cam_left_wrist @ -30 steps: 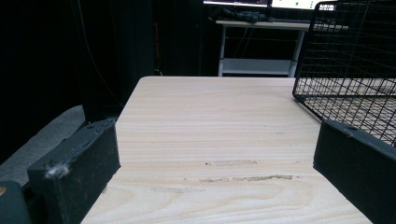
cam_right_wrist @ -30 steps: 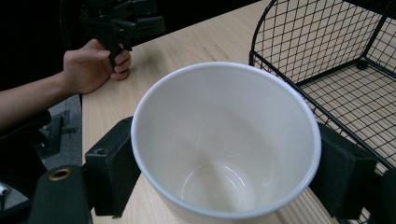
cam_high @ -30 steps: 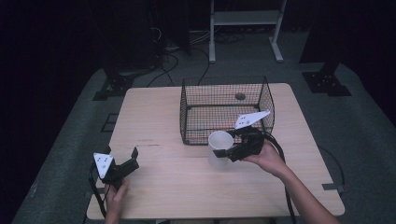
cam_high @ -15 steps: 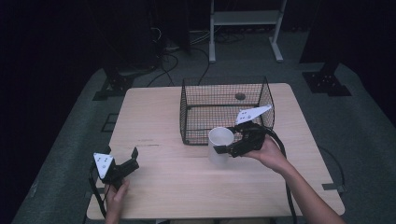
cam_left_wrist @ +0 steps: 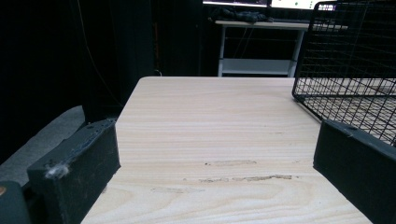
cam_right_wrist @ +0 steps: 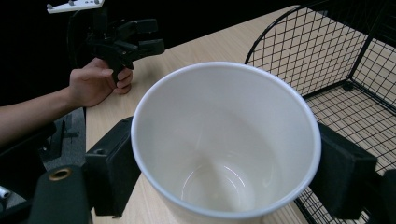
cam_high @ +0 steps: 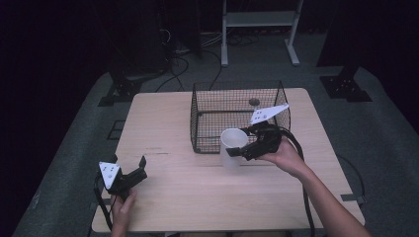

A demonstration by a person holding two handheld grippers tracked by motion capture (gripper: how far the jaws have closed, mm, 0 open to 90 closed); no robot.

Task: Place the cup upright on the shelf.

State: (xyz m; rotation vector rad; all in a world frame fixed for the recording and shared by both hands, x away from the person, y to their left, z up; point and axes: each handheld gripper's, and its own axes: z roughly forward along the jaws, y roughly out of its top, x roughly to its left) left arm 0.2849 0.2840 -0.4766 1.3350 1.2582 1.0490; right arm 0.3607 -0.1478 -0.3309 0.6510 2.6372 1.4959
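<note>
A white cup stands upright, mouth up, just in front of the black wire basket. My right gripper is shut on the cup, one jaw on each side of its wall. The right gripper view looks down into the empty cup held between my right gripper's black pads. I cannot tell whether the cup's base touches the table. My left gripper rests at the table's front left corner. It is open, and only bare wood shows between the jaws of the left gripper.
The basket is open at the top, with a small dark object on its floor at the back. The wooden table is bare to the left of the basket. Beyond the table stand dark stands and a white shelf frame.
The cup in my right gripper has turned from tilted toward the camera to upright, staying in front of the basket. The left gripper has not moved.
</note>
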